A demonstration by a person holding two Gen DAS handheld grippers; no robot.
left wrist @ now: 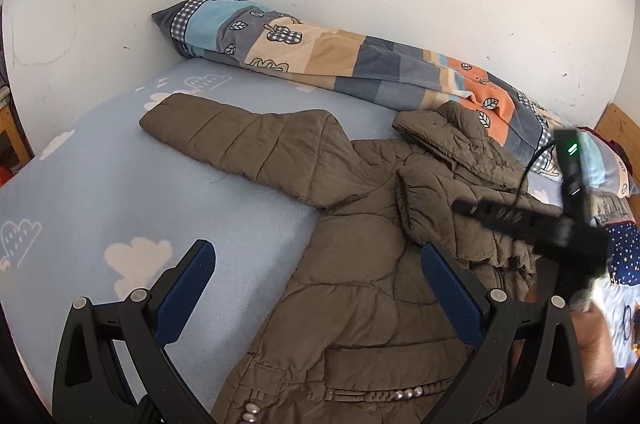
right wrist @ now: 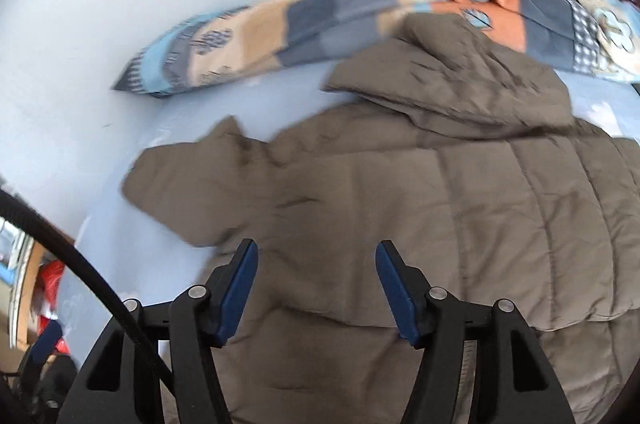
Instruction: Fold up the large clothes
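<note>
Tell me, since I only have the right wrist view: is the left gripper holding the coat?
Observer: No. The left gripper is open, with nothing between its pads; it hangs over the lower edge of the brown padded coat.
Operator: Is the far sleeve folded in yet?
Observer: No. That sleeve lies stretched out flat on the blue cloud-print sheet.
Operator: Any trim near the hem?
Observer: Yes, a row of silver beads runs along a pocket flap.
</note>
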